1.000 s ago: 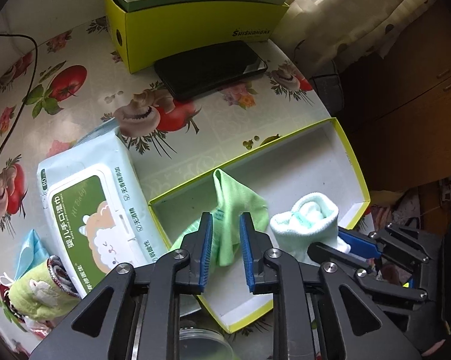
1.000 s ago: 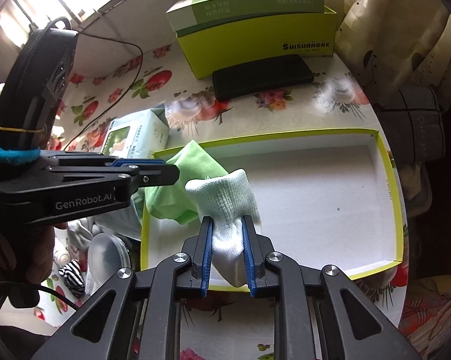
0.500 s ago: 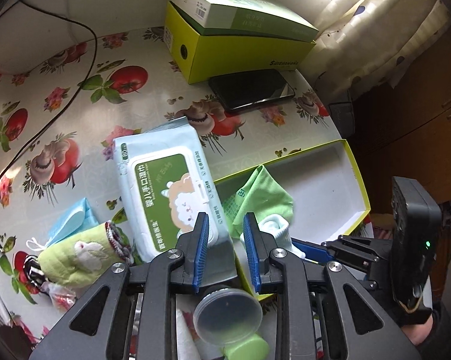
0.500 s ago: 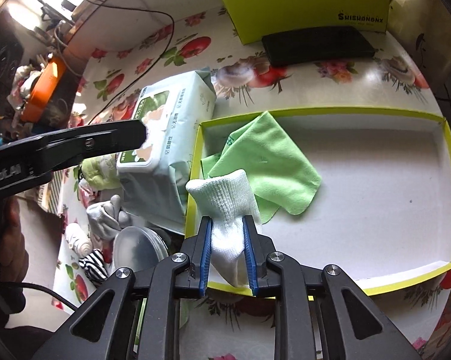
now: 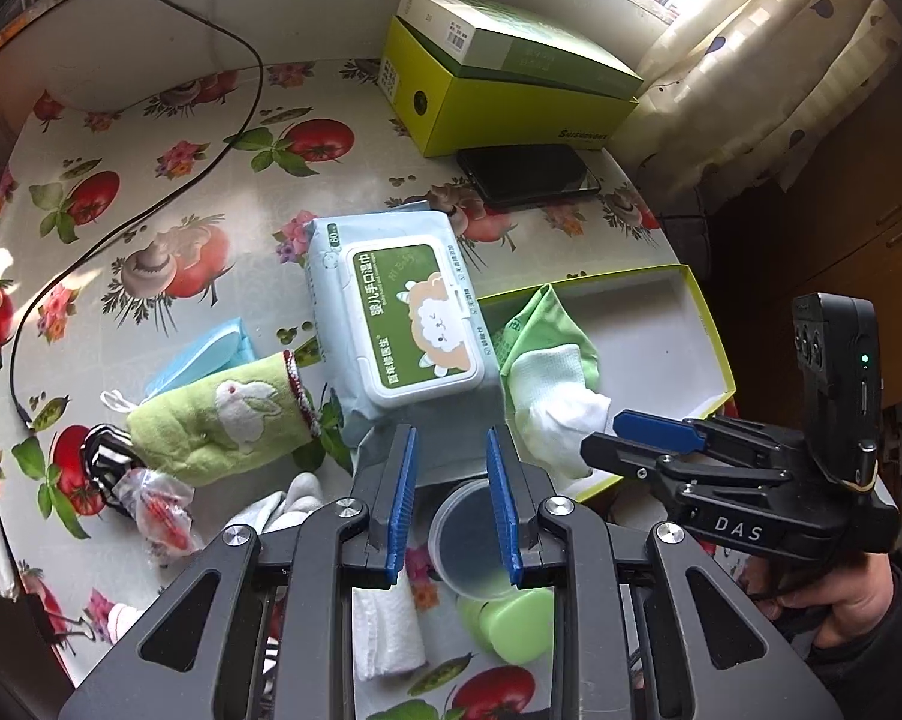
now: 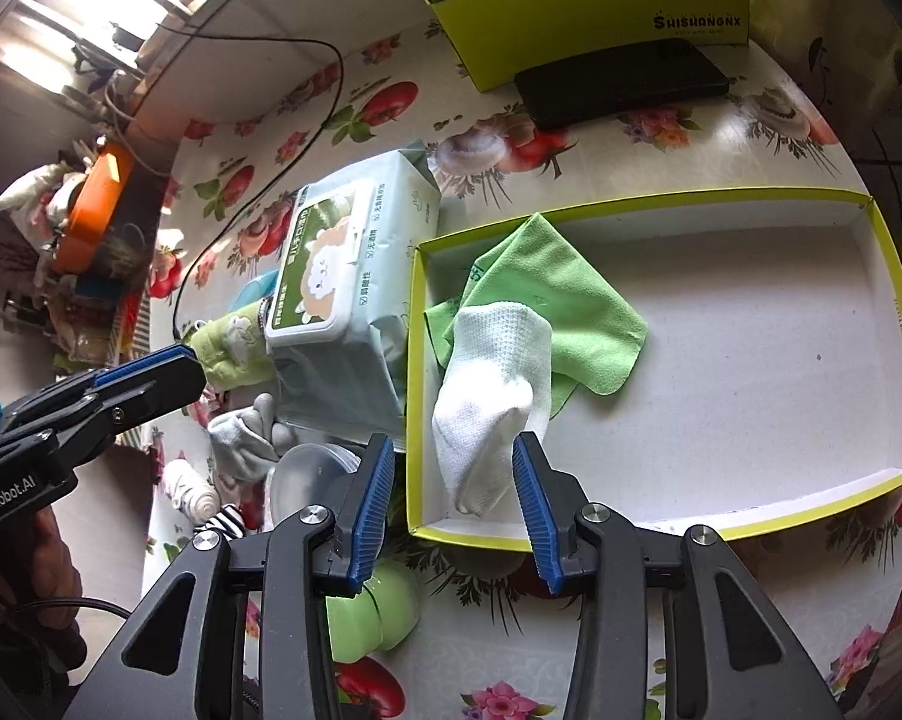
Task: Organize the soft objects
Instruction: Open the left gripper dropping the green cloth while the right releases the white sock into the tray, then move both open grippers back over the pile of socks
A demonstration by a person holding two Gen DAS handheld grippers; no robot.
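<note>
- Left tool [image 5: 451, 498] first: jaws part-open with nothing gripped, hovering above the near end of the wipes pack [image 5: 400, 324] and a clear round lid [image 5: 469, 546]; a second ago it stood over the tray beside the green cloth, so it has swung away to the left.
- Further left on the counter [image 5: 169, 192], a green bunny pouch [image 5: 223, 420] lies by a blue mask [image 5: 202, 354], with a striped sock [image 5: 100, 456] at its tail and a pale sock [image 5: 283, 507] close in front.
- Wipes pack sits just outside the tray's left wall, touching it.
- Right tool [image 6: 454, 498] now: jaws have just been opening, and the white sock [image 6: 493, 402] pinched a second ago lies loose between the blue pads, clear of both.
- That white sock rests inside the yellow-rimmed tray [image 6: 895, 300], in its near-left corner, draped over the green cloth [image 6: 571, 306].
- Rest of the tray floor, out to the right, is bare white.
- Back right, a black phone [image 6: 622, 81] lies against the yellow-green box [image 6: 601, 18].
</note>
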